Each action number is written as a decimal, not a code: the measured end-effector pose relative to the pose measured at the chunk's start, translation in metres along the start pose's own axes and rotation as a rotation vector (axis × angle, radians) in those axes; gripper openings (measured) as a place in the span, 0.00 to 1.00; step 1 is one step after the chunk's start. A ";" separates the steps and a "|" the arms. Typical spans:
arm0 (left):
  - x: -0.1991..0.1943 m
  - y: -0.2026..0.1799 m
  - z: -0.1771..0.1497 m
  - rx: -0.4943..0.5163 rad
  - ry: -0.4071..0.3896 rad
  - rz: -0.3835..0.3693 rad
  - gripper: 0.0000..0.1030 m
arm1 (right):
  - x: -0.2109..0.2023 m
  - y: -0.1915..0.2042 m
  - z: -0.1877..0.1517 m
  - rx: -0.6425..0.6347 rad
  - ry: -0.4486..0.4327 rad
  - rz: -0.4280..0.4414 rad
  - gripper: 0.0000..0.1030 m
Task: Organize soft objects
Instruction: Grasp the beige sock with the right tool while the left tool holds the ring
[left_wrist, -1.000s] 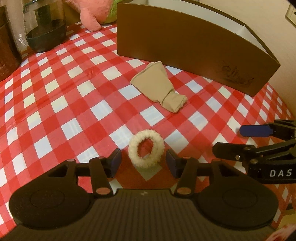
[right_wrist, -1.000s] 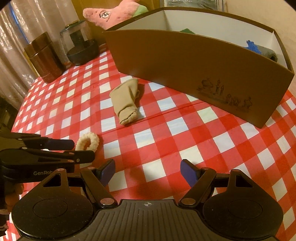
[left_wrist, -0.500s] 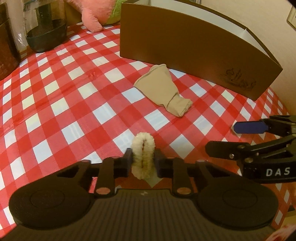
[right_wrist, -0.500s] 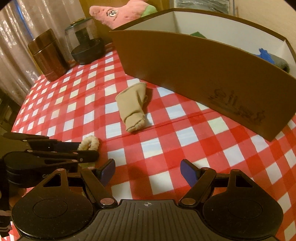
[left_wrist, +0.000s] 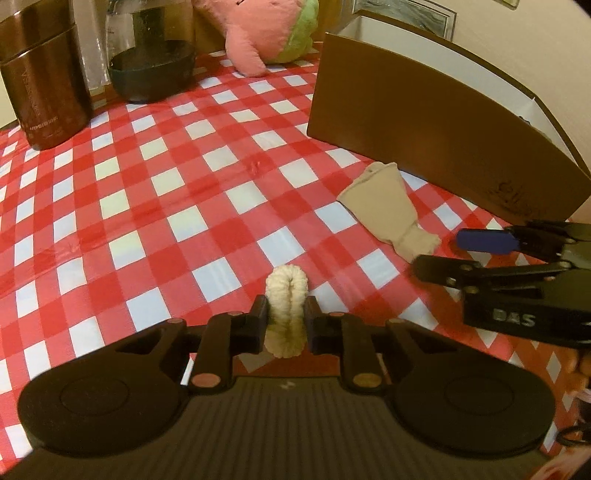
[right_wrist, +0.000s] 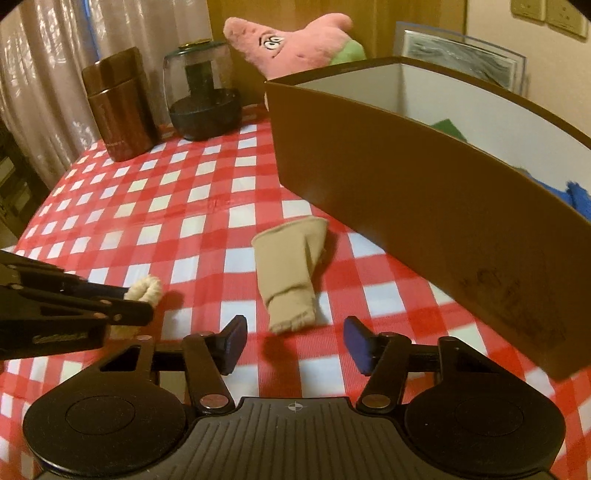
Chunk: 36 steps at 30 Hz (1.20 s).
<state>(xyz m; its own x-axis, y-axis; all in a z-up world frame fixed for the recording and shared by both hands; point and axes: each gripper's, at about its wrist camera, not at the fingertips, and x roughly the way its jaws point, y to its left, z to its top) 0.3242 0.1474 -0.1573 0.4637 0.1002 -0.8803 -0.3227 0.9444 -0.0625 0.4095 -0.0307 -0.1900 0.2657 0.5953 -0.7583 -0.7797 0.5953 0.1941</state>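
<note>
My left gripper (left_wrist: 286, 321) is shut on a cream fuzzy scrunchie (left_wrist: 286, 306), squeezed flat and held just above the red checked tablecloth; the scrunchie also shows in the right wrist view (right_wrist: 144, 290). A beige sock (right_wrist: 291, 273) lies on the cloth in front of the brown box (right_wrist: 424, 206); it also shows in the left wrist view (left_wrist: 388, 210). My right gripper (right_wrist: 295, 341) is open and empty, just short of the sock's near end. The left gripper (right_wrist: 122, 306) is at its left.
The brown box (left_wrist: 436, 122) holds green and blue soft items. A pink plush toy (right_wrist: 295, 40) lies behind it. A brown canister (left_wrist: 44, 81) and a glass jar on a dark base (left_wrist: 151, 55) stand at the far left. Curtains hang beyond.
My left gripper closed on the scrunchie, squeezing it flat, and lifted it. My right gripper moved forward toward the sock and stayed open.
</note>
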 end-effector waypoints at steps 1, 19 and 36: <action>0.000 0.000 0.000 -0.003 0.002 0.000 0.18 | 0.005 0.001 0.001 -0.009 0.003 -0.002 0.54; -0.001 -0.009 -0.005 0.009 0.025 -0.032 0.18 | -0.036 -0.002 -0.032 0.011 0.003 -0.021 0.29; -0.002 -0.014 -0.012 0.019 0.056 -0.035 0.18 | -0.042 0.008 -0.038 -0.019 0.016 -0.033 0.68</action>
<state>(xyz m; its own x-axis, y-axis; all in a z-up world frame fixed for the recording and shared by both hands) 0.3177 0.1298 -0.1599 0.4273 0.0496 -0.9028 -0.2909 0.9529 -0.0853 0.3705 -0.0716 -0.1803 0.2826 0.5669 -0.7738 -0.7814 0.6039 0.1571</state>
